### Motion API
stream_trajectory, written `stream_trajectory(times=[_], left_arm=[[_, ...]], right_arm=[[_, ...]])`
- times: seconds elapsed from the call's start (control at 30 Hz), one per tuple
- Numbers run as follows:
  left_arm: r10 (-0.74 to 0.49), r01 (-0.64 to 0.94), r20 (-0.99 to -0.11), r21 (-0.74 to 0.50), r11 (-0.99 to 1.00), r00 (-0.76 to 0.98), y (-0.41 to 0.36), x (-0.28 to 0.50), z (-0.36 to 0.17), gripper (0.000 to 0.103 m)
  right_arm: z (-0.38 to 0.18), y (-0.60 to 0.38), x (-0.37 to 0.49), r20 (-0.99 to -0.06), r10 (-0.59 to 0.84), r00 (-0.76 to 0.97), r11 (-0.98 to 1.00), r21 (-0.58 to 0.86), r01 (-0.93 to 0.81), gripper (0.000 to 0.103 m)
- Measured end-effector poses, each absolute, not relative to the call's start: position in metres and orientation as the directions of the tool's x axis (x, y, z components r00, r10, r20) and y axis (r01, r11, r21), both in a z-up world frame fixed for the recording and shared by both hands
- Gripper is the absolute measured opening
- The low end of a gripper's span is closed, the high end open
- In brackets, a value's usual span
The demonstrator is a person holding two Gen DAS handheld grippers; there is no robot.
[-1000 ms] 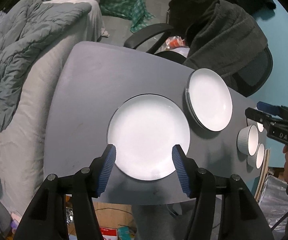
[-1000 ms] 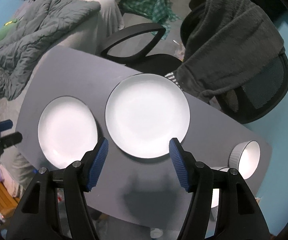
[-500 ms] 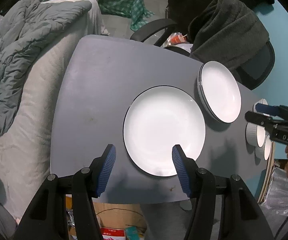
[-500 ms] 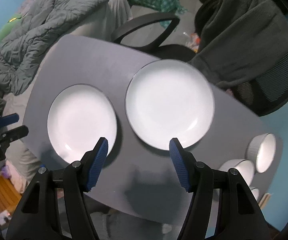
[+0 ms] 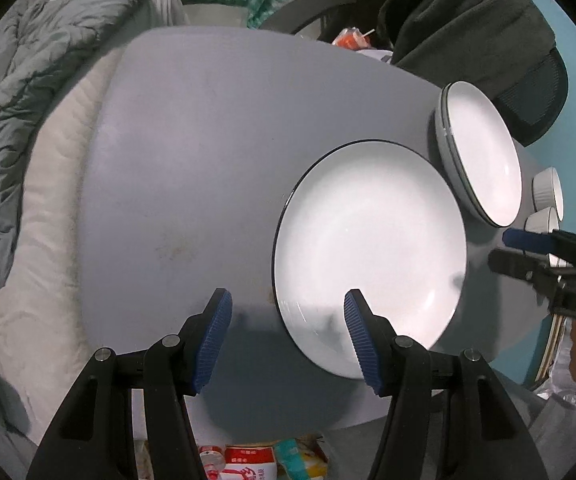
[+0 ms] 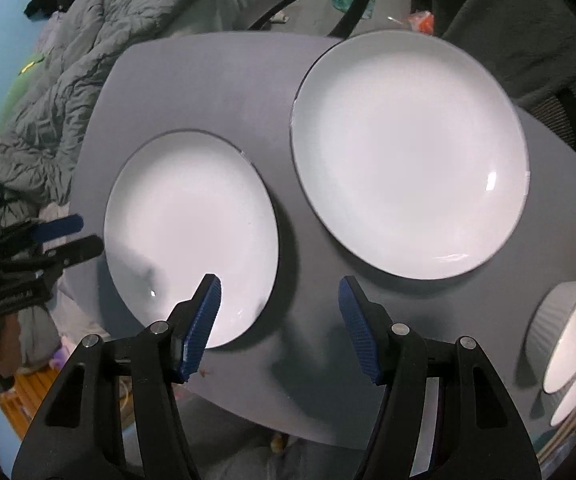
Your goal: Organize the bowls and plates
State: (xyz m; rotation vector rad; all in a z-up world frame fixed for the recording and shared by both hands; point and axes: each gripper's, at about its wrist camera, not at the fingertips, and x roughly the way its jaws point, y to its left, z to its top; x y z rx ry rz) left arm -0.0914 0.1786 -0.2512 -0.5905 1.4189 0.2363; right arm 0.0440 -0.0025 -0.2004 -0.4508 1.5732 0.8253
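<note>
Down on the grey table [image 5: 192, 168] lies the single white plate [image 5: 368, 252], dark-rimmed and flat, and I take it as my landmark. My left gripper [image 5: 286, 334] hovers over its near edge with jaws spread wide and nothing between them; the right-hand pad [image 5: 362, 344] sits over the plate's rim, while the other pad hangs over bare table just beside the plate. Beyond the plate, on its far right side and close to it, rests the plate stack [image 5: 484, 152], which looks like two or three plates, though I cannot count them surely. Past that stack stand the ribbed white bowls [image 6: 568, 332], near the table's edge. My right gripper [image 6: 280, 320] is also spread and empty, its left pad [image 6: 202, 324] over the plate's near edge seen from that side, the stack ahead of its jaws. Behind the table stands a chair [image 5: 528, 92] draped with a dark blanket [image 5: 468, 20].
</note>
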Motion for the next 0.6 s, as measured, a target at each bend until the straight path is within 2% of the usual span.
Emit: stream_trajectory(times=[0.47, 0.53, 0.6], left_arm=[[-0.248, -0.509, -0.956, -0.294, 0.809, 0.158, 0.18, -0.083, -0.284, 0.059], [-0.254, -0.506, -0.954, -0.301, 0.808, 0.161, 0.18, -0.082, -0.285, 0.059], [-0.26, -0.505, -0.953, -0.304, 0.808, 0.157, 0.185, -0.08, -0.289, 0.05]], right_arm=[[-0.247, -0.004, 0.048, -0.934, 0.224, -0.277, 0.724, 0.35, -0.595, 0.062], [-0.249, -0.004, 0.05, -0.93, 0.236, -0.28, 0.73, 0.36, -0.58, 0.058], [-0.25, -0.004, 0.051, -0.931, 0.236, -0.278, 0.731, 0.358, -0.58, 0.056]])
